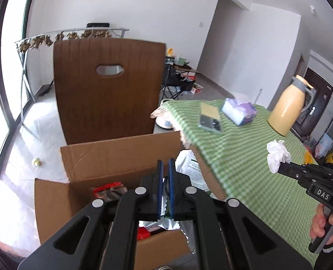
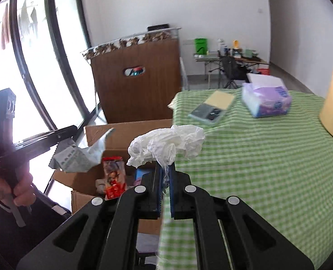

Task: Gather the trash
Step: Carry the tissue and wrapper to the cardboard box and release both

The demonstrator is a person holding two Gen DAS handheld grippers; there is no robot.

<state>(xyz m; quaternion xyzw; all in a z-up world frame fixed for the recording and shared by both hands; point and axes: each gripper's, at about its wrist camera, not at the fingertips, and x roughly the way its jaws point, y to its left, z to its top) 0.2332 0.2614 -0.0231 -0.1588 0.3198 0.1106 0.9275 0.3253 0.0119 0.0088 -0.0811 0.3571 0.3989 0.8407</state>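
An open cardboard box stands beside the green checked table and holds red snack wrappers and other packaging. My right gripper is shut on a crumpled white tissue, held over the table's left edge next to the box; it also shows in the left wrist view. My left gripper is over the box with its pads close together. In the right wrist view a silver foil wrapper hangs at its fingertips above the box.
A brown wooden chair back stands behind the box. On the table lie a purple tissue pack, a small scale with a yellow pad and a yellow thermos jug. A cluttered folding table stands by the far wall.
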